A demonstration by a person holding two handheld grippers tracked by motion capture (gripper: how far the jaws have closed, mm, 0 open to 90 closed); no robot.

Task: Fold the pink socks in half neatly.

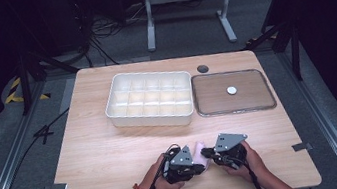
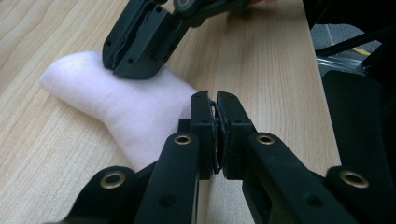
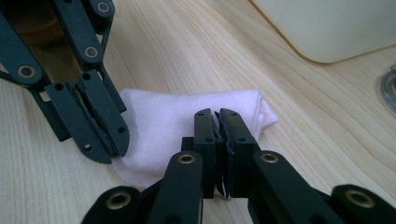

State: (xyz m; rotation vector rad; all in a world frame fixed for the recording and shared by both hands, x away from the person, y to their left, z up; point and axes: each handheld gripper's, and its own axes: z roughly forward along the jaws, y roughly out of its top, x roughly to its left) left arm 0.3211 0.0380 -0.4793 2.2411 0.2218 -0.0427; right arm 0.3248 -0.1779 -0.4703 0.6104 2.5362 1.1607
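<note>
Table [image 1: 99, 150]: one sock [image 1: 199, 151], two grippers, jaws closed

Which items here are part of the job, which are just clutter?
In the job: sock, left gripper and right gripper, both shut on it.

Lying about: divided tray, clear lid with white knob, dark disc.
</note>
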